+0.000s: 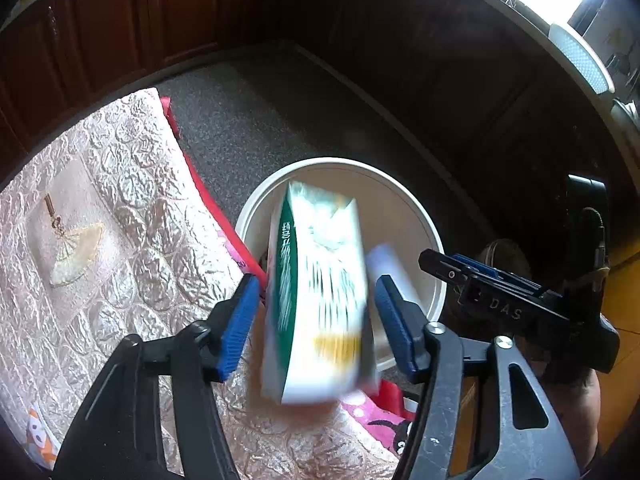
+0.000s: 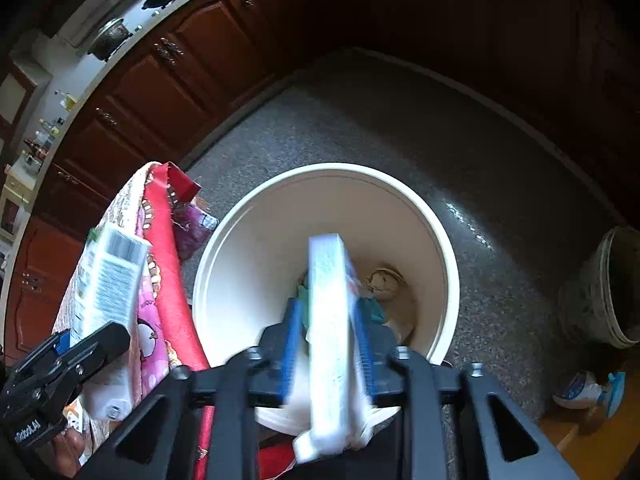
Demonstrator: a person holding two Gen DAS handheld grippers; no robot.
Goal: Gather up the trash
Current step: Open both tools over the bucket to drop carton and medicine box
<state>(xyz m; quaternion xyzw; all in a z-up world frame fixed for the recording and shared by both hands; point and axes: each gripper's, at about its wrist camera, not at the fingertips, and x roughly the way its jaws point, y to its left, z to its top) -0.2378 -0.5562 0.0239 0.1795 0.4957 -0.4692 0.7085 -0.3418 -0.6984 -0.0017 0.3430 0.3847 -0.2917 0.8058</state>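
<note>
A green-and-white carton [image 1: 320, 292], blurred, hangs between the blue pads of my left gripper [image 1: 316, 316]. There is a gap on each side of it, so the jaws are open. Below it stands a round white bin [image 1: 332, 162]. My right gripper [image 2: 328, 340] is over the same bin [image 2: 320, 168], with a flat white-and-blue packet [image 2: 328, 320], also blurred, standing edge-on between its pads. The pads stand slightly off the packet, so this gripper is open too. Crumpled paper [image 2: 384, 280] lies at the bottom of the bin. Each gripper also shows in the other's view: right gripper [image 1: 448, 264], left gripper [image 2: 88, 338].
A pink quilted cover [image 1: 100, 200] with a red cloth edge [image 2: 164, 248] lies directly left of the bin. The floor is grey and speckled [image 2: 360, 120], and dark wooden cabinets [image 2: 160, 92] line the back. A second pail [image 2: 608, 288] and a slipper [image 2: 588, 392] sit to the right.
</note>
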